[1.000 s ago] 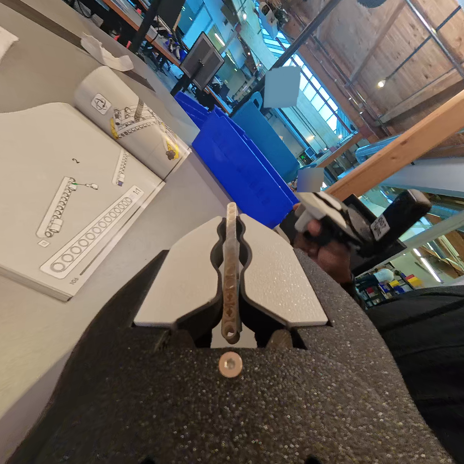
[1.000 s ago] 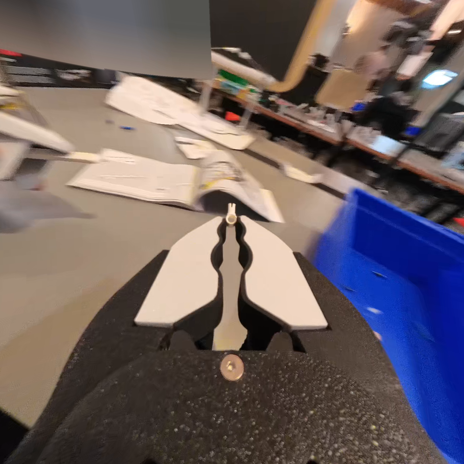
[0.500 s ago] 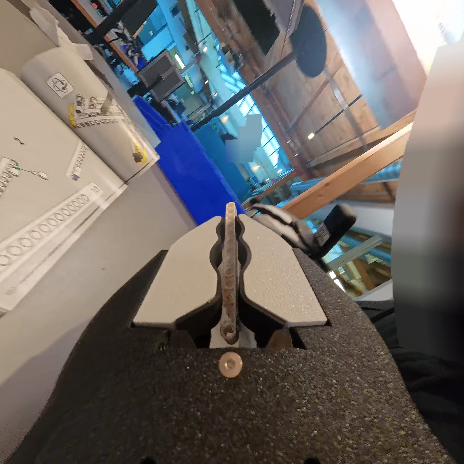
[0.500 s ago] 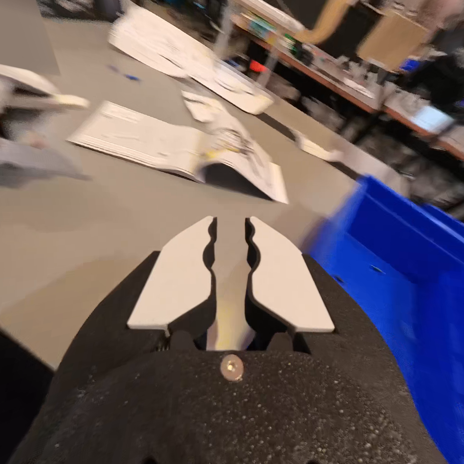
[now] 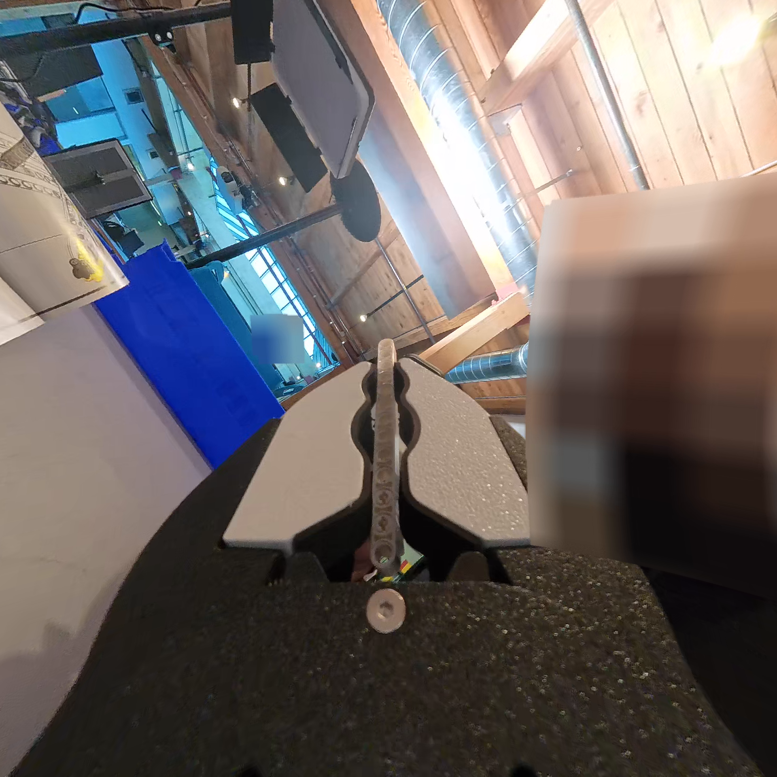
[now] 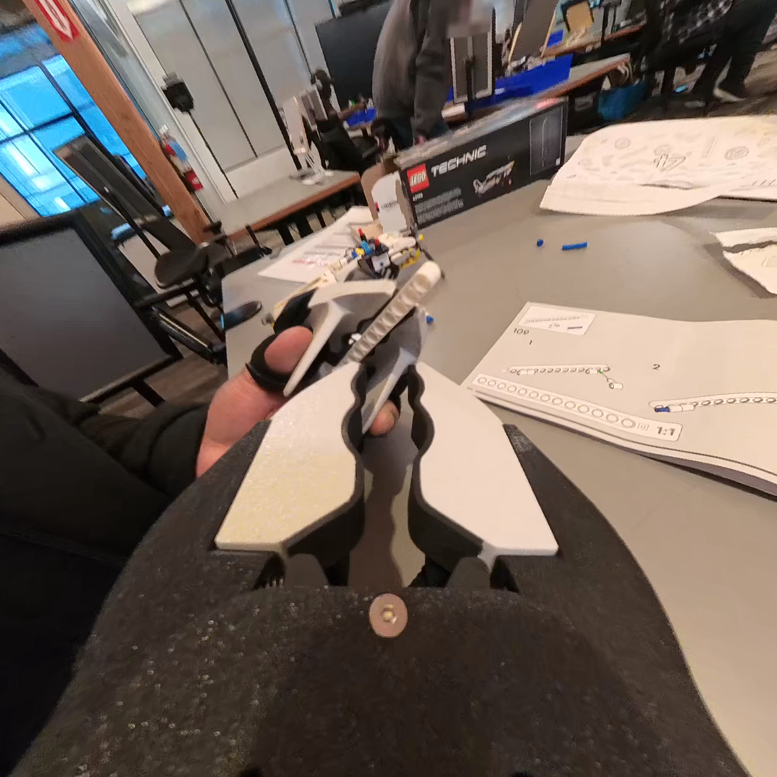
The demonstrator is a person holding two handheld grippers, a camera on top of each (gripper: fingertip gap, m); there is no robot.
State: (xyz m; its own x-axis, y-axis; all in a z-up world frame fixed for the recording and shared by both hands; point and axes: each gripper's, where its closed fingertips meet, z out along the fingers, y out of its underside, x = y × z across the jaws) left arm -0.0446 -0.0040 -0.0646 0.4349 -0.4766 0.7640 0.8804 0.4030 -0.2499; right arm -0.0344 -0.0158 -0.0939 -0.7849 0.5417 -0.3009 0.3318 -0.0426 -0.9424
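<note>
My left gripper is shut on a long pale beam with a row of holes. The beam runs back between the pads and its rounded tip juts past the fingertips. This view is tilted up toward the ceiling. In the right wrist view the same gripper shows held in a hand, with the white beam sticking up and to the right. My right gripper is open with nothing between its pads. It sits just behind and below the left gripper, over the grey table.
An open instruction booklet lies right of the grippers. A black box, a small built model, two loose blue pieces and paper sheets lie farther back. A blue bin stands on the table. A person stands beyond. The grippers are tip to tip, or close to it.
My right gripper opened, and the small white piece at its tips a second ago is gone. It swung left to face the left gripper. The left gripper tilted upward, still holding the beam.
</note>
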